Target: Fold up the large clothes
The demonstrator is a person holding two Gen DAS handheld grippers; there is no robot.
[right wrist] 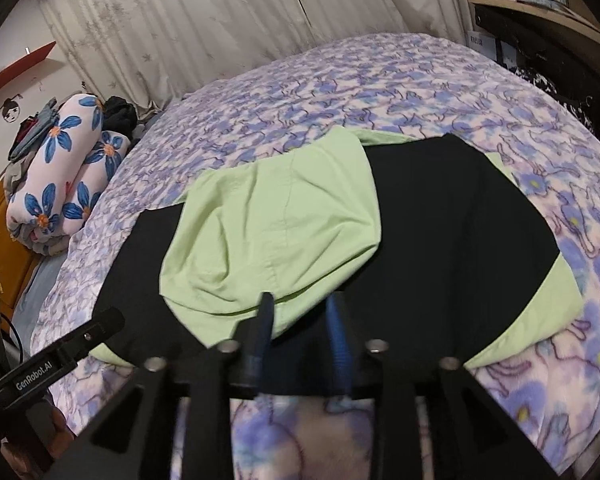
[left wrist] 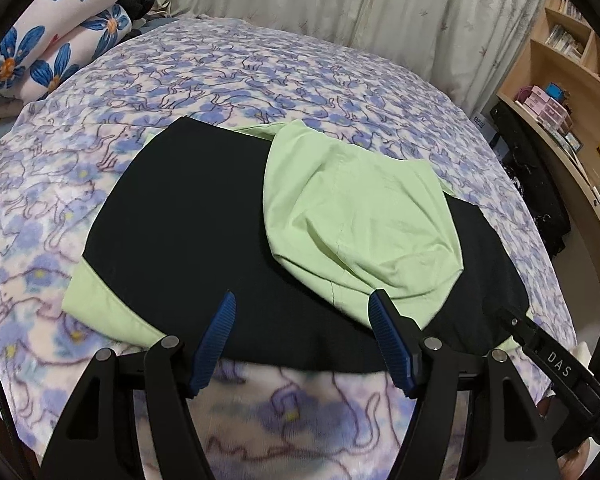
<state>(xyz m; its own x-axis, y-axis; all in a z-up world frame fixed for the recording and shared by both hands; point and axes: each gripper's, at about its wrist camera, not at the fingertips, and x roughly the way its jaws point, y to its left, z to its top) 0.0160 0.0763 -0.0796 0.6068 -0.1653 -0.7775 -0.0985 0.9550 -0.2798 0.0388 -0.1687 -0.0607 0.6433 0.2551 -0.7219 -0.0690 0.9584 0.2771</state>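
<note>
Two grippers hang above the near edge of the garment. The left gripper (left wrist: 302, 312) is spread wide and holds nothing. The right gripper (right wrist: 300, 312) has its fingers a narrow gap apart, with nothing between them. The black-and-green garment (left wrist: 188, 216) lies flat on the bed (left wrist: 260, 68), long axis running left to right, with one green part (left wrist: 360, 216) folded over its black middle.

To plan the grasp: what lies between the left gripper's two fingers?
In the left wrist view, the black cloth of the garment lies between the open left gripper's fingers, near its front hem.
</note>
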